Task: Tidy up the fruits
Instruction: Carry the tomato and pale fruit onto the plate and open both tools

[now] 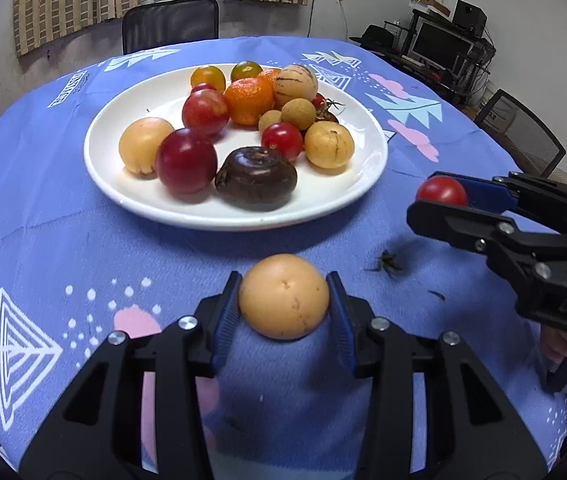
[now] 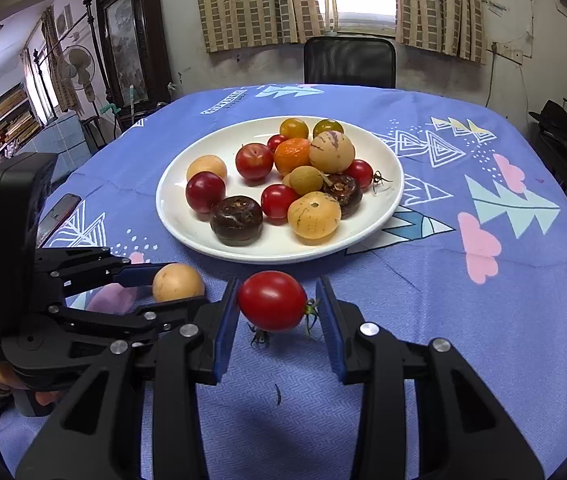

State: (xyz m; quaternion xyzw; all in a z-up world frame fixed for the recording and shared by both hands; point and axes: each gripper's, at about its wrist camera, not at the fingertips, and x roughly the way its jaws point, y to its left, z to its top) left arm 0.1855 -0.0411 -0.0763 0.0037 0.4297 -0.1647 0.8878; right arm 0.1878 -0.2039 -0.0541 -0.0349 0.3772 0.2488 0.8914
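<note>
The left gripper point(image 1: 284, 300) is clamping a yellow fruit point(image 1: 284, 297), both blue pads pressing its sides. The right gripper point(image 2: 277, 304) is framing a red tomato point(image 2: 272, 301): the left pad is touching it, while on the right a small gap shows beside the green stem, so a firm grip cannot be told. Ahead of both sets of jaws, a white plate point(image 2: 187, 228) is sitting on the blue tablecloth point(image 2: 483, 320), carrying plums, tomatoes, an orange and other fruit. A loose green stem point(image 1: 385, 262) is lying on the cloth, right of the left jaws and below the right gripper.
</note>
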